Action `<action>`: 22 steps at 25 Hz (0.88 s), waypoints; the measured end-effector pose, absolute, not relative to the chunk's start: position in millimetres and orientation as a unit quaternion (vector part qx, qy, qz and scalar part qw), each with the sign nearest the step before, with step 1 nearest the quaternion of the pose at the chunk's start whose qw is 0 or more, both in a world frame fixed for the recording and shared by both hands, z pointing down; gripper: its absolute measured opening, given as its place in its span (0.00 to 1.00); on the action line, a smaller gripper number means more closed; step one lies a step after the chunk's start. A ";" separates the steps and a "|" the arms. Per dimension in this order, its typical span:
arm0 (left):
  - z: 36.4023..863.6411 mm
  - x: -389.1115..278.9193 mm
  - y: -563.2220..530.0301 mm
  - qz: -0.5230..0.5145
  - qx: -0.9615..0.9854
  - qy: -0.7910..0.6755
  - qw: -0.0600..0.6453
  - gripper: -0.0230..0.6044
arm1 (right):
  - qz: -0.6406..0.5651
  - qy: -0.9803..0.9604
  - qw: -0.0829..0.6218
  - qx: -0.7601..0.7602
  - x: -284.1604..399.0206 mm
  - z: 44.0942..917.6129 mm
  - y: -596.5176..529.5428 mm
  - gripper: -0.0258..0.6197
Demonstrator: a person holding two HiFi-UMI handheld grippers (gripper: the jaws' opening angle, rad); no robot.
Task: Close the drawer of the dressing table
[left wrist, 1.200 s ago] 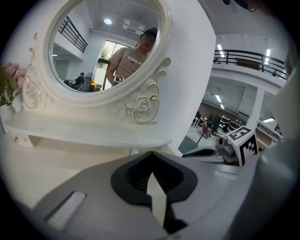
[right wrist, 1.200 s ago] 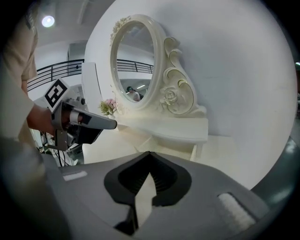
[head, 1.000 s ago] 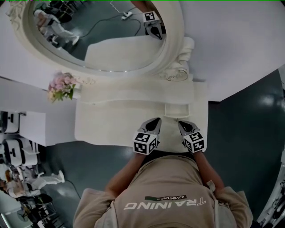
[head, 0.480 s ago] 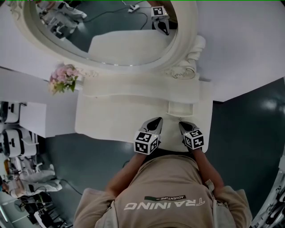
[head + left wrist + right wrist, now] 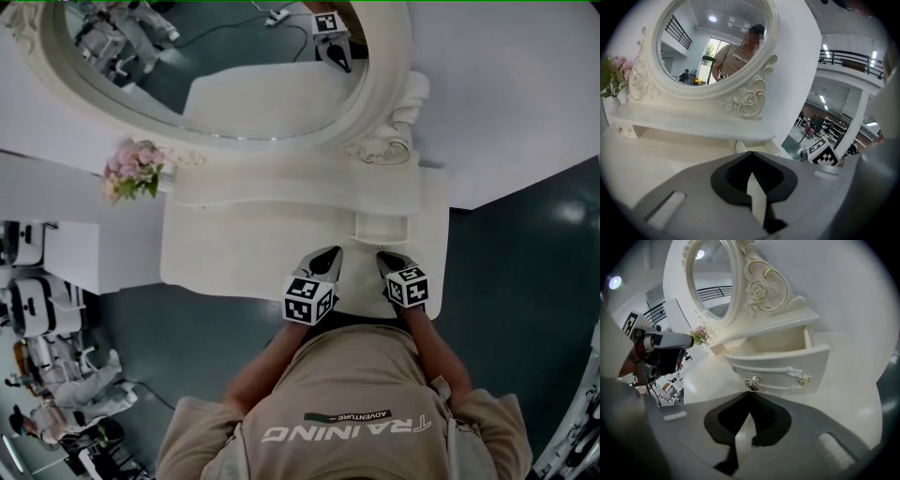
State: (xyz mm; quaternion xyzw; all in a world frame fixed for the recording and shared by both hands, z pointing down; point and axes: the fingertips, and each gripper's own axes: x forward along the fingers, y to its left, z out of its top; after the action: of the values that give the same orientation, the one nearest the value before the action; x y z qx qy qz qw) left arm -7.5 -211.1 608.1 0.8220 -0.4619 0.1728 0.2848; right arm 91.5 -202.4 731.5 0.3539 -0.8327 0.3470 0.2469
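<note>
White drawer [image 5: 778, 364] stands pulled open at the centre of my right tool view. Its metal knob [image 5: 752, 382] sits just above my right tool [image 5: 749, 393], whose jaws are pressed together, empty. My left tool [image 5: 751, 153] is likewise closed on nothing, over the cream surface [image 5: 656, 154]. Oval mirror [image 5: 712, 42] fills the upper left.

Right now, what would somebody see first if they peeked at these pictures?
The big oval mirror in its carved white frame fills the top of the head view. Below it on the right, a small white drawer stands open, and pink flowers sit at the left.
</note>
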 end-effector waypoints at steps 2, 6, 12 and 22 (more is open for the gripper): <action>608.1 -8.1 -210.5 0.173 0.822 -0.460 0.286 0.07 | 0.350 -0.831 0.247 0.354 91.1 731.4 -203.0 0.04; 609.1 -12.2 -212.1 0.175 0.821 -0.462 0.286 0.07 | 0.349 -0.833 0.253 0.347 88.2 731.6 -202.7 0.04; 609.3 -14.2 -215.4 0.174 0.820 -0.463 0.287 0.07 | 0.356 -0.828 0.251 0.352 88.4 731.5 -212.4 0.04; 611.1 -18.8 -219.5 0.176 0.817 -0.466 0.290 0.07 | 0.345 -0.832 0.260 0.350 88.6 732.3 -226.1 0.04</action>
State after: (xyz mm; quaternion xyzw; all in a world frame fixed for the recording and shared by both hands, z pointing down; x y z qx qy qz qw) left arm -18.8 -219.5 611.1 0.8172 -0.4660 0.1760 0.2899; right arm 88.6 -226.1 732.3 0.3497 -0.8316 0.3446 0.2599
